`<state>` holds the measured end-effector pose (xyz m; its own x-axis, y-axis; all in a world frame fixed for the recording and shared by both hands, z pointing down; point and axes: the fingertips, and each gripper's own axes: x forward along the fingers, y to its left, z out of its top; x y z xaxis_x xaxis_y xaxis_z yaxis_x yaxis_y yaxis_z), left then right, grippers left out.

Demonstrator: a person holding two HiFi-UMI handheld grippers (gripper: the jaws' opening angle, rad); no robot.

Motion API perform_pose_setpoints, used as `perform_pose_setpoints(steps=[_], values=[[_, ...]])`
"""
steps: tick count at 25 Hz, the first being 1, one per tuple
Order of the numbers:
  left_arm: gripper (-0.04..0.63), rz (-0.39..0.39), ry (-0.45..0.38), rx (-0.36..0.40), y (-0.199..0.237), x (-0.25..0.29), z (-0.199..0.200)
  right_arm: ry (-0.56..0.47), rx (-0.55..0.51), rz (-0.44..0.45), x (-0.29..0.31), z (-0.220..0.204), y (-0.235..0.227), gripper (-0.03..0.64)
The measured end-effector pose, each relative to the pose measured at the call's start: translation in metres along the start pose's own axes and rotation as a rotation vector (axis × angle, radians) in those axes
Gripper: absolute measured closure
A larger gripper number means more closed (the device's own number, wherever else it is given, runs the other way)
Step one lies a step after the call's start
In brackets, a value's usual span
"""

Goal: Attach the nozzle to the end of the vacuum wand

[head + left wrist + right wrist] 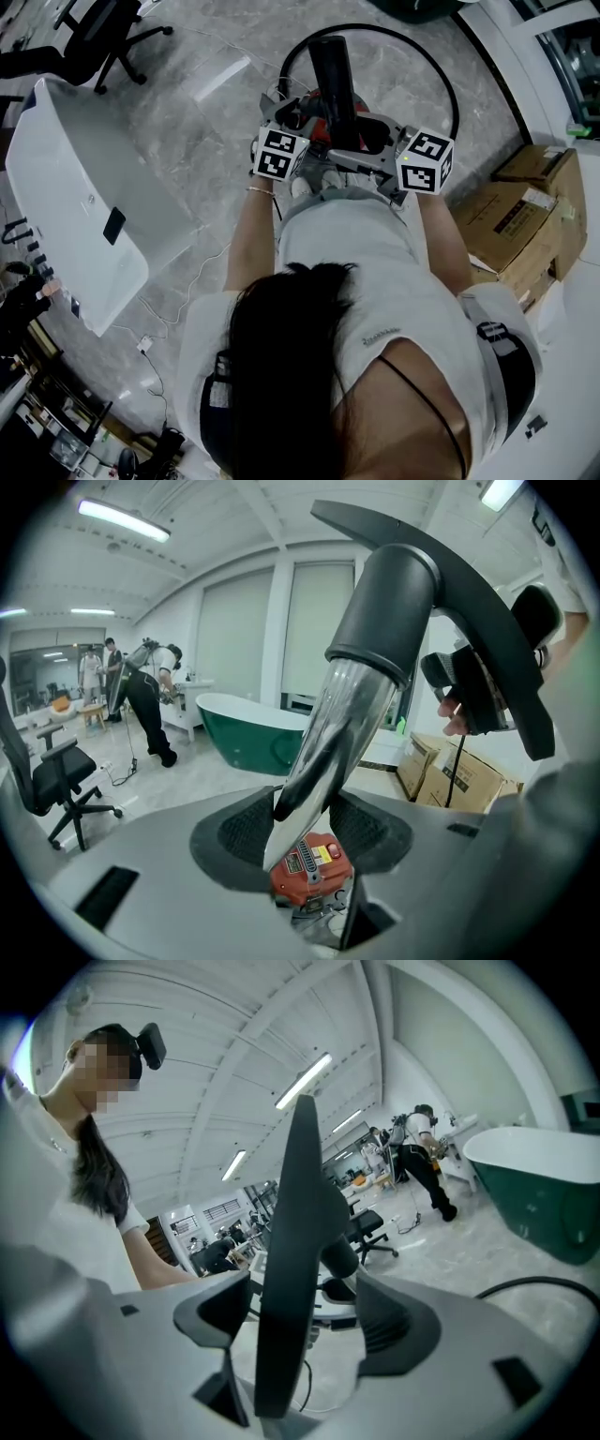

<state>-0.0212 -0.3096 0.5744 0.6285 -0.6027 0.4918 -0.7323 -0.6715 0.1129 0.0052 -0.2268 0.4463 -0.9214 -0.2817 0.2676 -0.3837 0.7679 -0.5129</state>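
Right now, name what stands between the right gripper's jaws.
The dark nozzle stands edge-on between the jaws of the right gripper, which are apart, with a gap on one side. The right gripper view shows it.

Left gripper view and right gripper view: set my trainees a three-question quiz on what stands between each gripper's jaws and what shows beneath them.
1. True or false: the right gripper is clamped tight on the black nozzle.
2. What does the left gripper hold? A) the shiny wand B) a cup C) a brush
3. Fill in: the vacuum body seen below the shiny wand is ____ in colour.
Key: 1 false, its jaws stand apart with the black nozzle between them; 2 A; 3 red.
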Motion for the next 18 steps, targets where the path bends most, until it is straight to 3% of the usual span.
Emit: perform_pose_setpoints(steps=[10, 14, 18], values=[[0.419, 0.004, 0.048, 0.009, -0.003, 0.005, -0.004, -0.108, -0.008, -0.072, -0.019, 0.012, -0.007, 0.279], [0.419, -0.002, 0.058, 0.017, -0.006, 0.009, -0.005, -0.168, 0.035, -0.065, -0.031, 0.017, -0.004, 0.279], [0.419, 0.008, 0.053, 0.011, -0.006, 0.007, -0.002, -0.191, 0.011, -0.066, -0.037, 0.021, -0.001, 0.279]])
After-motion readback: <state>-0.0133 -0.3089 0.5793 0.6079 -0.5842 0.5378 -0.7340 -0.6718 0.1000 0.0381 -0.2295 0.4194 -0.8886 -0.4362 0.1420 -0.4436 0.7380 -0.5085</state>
